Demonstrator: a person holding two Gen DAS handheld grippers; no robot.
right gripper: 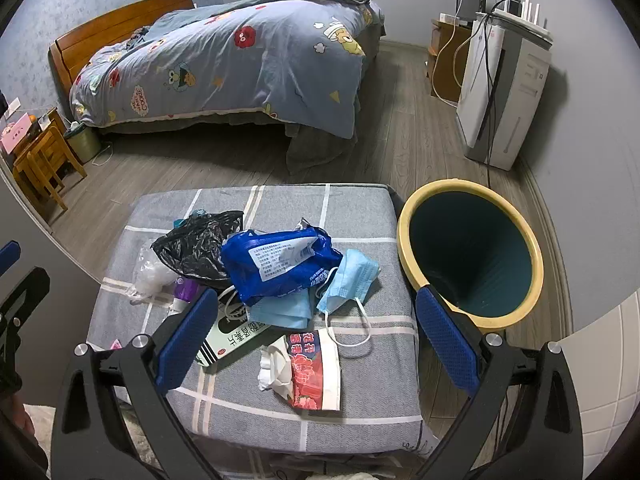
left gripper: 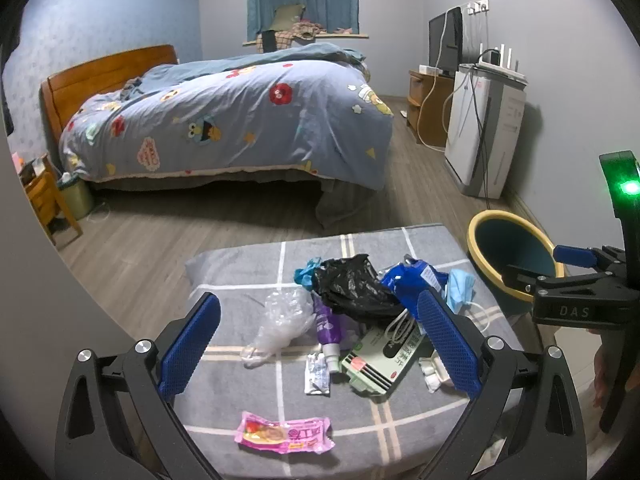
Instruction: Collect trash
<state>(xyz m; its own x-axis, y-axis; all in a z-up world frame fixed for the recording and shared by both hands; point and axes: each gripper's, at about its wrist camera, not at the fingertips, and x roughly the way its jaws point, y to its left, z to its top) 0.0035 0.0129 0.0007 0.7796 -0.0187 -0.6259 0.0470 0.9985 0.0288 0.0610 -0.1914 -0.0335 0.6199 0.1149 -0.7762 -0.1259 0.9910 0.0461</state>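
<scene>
Two tools, one in each of my hands, hang over the trash: my left tool (left gripper: pixel 316 344) and my right tool (right gripper: pixel 316 340) both stand spread wide, with nothing between the pads of either.

All the trash lies on a grey checked cushion (right gripper: pixel 360 380), none of it in a container. In the heap a crumpled black plastic bag (right gripper: pixel 196 248) touches a blue wrapper (right gripper: pixel 280 260); a light blue face mask (right gripper: pixel 348 280) lies against the wrapper's right side, its ear loops trailing toward me. Nearer me sit a red flowered tissue packet (right gripper: pixel 316 372) with white tissue spilling from it, and a green box (left gripper: pixel 376 364) with a white cable on top. A clear plastic bag (left gripper: pixel 284 320) lies at the heap's left, with a purple tube (left gripper: pixel 328 328) beside it. A pink snack wrapper (left gripper: pixel 284 434) lies apart, closest to my left tool.

Just beside the cushion's right edge stands the trash bin (right gripper: pixel 472 248), yellow-rimmed and dark teal inside; what I can see of its inside holds nothing. A green bin (right gripper: pixel 82 142) by the bed (right gripper: pixel 240 60) has something in it that I cannot make out.
</scene>
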